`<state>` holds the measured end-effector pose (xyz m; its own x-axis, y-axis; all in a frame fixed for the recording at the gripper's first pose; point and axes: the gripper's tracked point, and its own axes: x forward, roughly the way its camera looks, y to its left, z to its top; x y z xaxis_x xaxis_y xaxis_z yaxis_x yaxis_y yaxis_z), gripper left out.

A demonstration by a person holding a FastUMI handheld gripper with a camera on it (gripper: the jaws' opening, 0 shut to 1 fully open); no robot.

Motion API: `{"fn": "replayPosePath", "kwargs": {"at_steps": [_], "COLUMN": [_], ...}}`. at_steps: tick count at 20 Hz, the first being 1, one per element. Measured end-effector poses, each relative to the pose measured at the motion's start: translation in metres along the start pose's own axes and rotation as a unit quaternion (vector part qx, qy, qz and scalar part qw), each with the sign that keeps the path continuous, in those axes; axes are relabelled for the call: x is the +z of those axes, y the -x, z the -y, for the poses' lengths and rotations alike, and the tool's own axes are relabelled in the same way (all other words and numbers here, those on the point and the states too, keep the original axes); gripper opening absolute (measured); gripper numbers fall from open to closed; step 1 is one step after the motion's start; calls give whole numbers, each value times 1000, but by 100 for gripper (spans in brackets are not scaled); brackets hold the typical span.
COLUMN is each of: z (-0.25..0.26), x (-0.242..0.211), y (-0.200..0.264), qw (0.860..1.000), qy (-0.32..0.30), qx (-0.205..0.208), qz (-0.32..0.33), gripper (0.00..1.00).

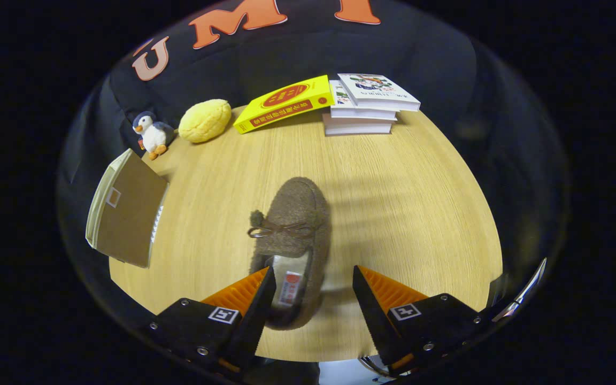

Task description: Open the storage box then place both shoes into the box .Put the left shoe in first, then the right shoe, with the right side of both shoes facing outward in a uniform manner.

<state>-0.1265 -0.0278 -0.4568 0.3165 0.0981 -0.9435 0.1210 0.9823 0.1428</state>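
On the near part of the wooden table (393, 203), a brown fuzzy slipper (293, 235) with a small bow lies toe pointing away, its heel opening reaching in between the gripper (313, 291) fingers, closer to the left one. The jaws stand wide apart and press on nothing; the left finger (257, 299) overlaps the slipper's heel edge in the view, though I cannot tell whether it touches. To take the shoe well, I would judge the gripper should shift a little left so the heel sits centred, come down so one finger goes inside the opening and the other outside the wall, then close on that soft wall firmly, since plush may slip or fold. Whether this is the left or right shoe I cannot tell. To the far left lies a brown flat box-like thing (126, 214) with a pale edge, perhaps the storage box. Beyond are a penguin toy (150, 133), a yellow plush (205, 120), a yellow book (284, 104) and a stack of books (367, 104). The slipper's insole carries a label (290, 286) with a red mark, and the yellow book has red lettering; neither is readable.
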Motion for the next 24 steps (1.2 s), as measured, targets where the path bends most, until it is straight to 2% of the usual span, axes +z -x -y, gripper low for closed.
{"fn": "replayPosePath", "kwargs": {"at_steps": [3, 7, 9, 10, 12, 14, 19, 24], "z": [-1, 6, -2, -2, 6, -5, -45, -141], "x": [1, 20, 21, 21, 25, 26, 52, 88], "y": [-28, -53, -62, -62, -59, -48, 7, 61], "qw": [1000, 999, 999, 999, 998, 998, 997, 996], "qy": [-10, -11, -20, -23, -20, -44, -46, -51], "qx": [5, -20, -13, -18, -34, -20, -20, 31], "qz": [5, 36, 37, 37, 42, 36, 54, 71], "gripper": [78, 58, 44, 30, 14, 4, 4, 4]}}
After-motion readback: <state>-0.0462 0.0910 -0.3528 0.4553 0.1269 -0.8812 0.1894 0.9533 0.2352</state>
